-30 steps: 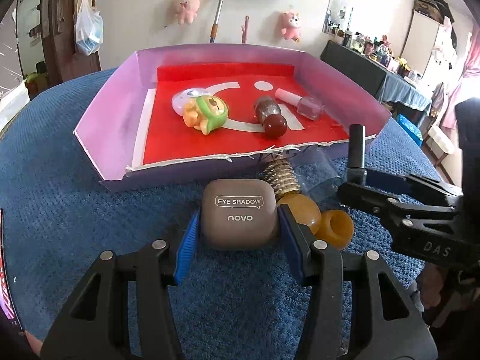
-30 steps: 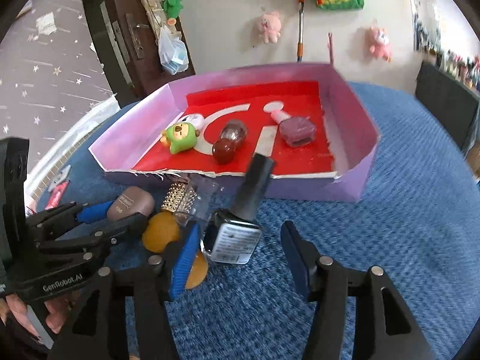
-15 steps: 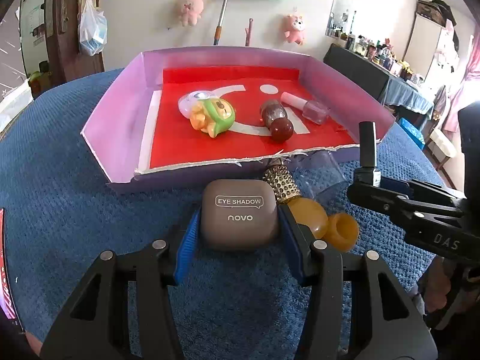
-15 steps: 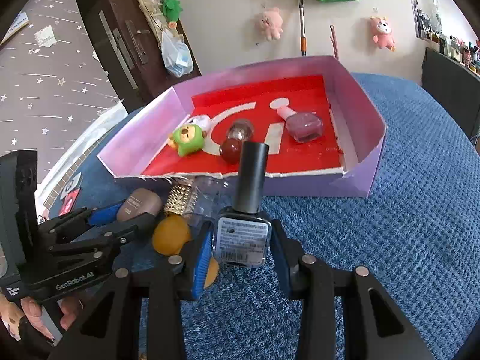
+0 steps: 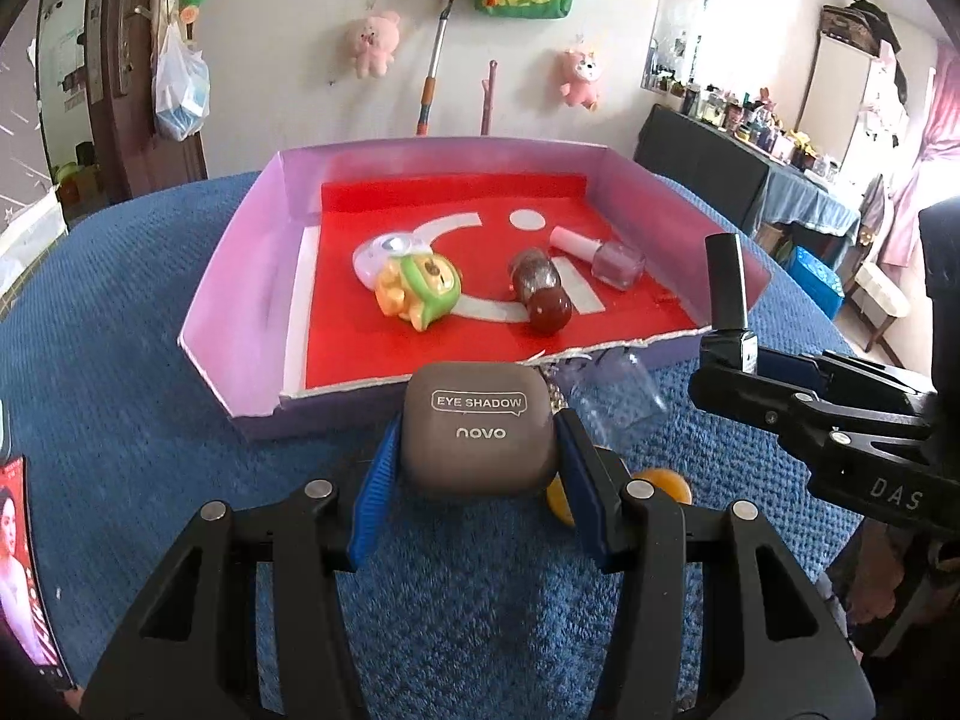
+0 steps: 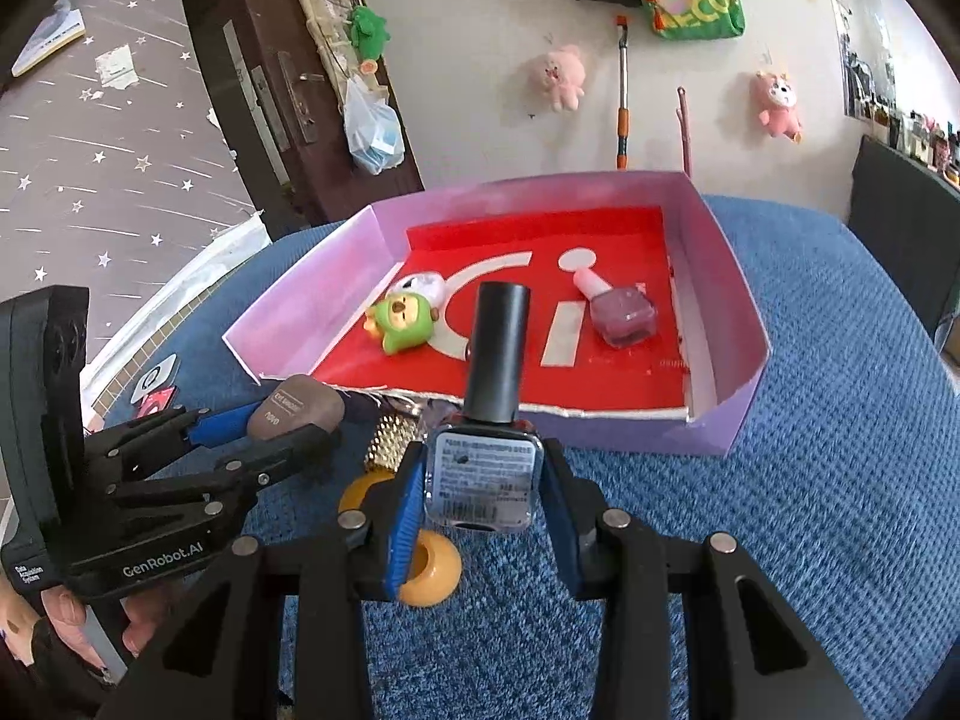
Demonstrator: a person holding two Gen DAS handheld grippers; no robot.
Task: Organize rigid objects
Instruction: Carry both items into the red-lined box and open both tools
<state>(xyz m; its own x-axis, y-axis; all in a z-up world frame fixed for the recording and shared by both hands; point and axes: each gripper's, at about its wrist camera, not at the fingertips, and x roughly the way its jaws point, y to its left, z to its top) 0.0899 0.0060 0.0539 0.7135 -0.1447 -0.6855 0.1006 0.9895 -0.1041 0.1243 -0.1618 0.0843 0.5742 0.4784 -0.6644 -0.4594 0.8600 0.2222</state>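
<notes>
Both grippers are loaded and lifted just short of the purple tray (image 5: 240, 276), so the chief risk, as I judge it, is at the tray's torn near wall: a carry that comes in too low could catch the eye shadow case (image 5: 477, 429) or the nail polish bottle (image 6: 483, 477) on that ragged edge and twist either one out of its hold. The bottle is the likelier to slip, since it is tall, its black cap stands well above the pinch, and its glass sides are smooth; a tilt on release could also send it rolling into the pink nail polish (image 6: 618, 312) or the brown bottle (image 5: 540, 294) already lying on the red floor. The two grippers are near each other, so a crossing path could knock them together. The left gripper (image 5: 477, 468) has its jaws closed to the width of the eye shadow case, which sits squarely between the blue pads, label up, above the blue worktop (image 5: 120, 420) and just before the tray's front wall. The right gripper (image 6: 480, 492) has its jaws closed on the square body of the nail polish bottle, upright, likewise just short of the tray. Left on the worktop below are an amber bottle (image 6: 429, 570) and a gold studded cap (image 6: 393, 441), beside a green toy figure's (image 5: 423, 291) tray.
</notes>
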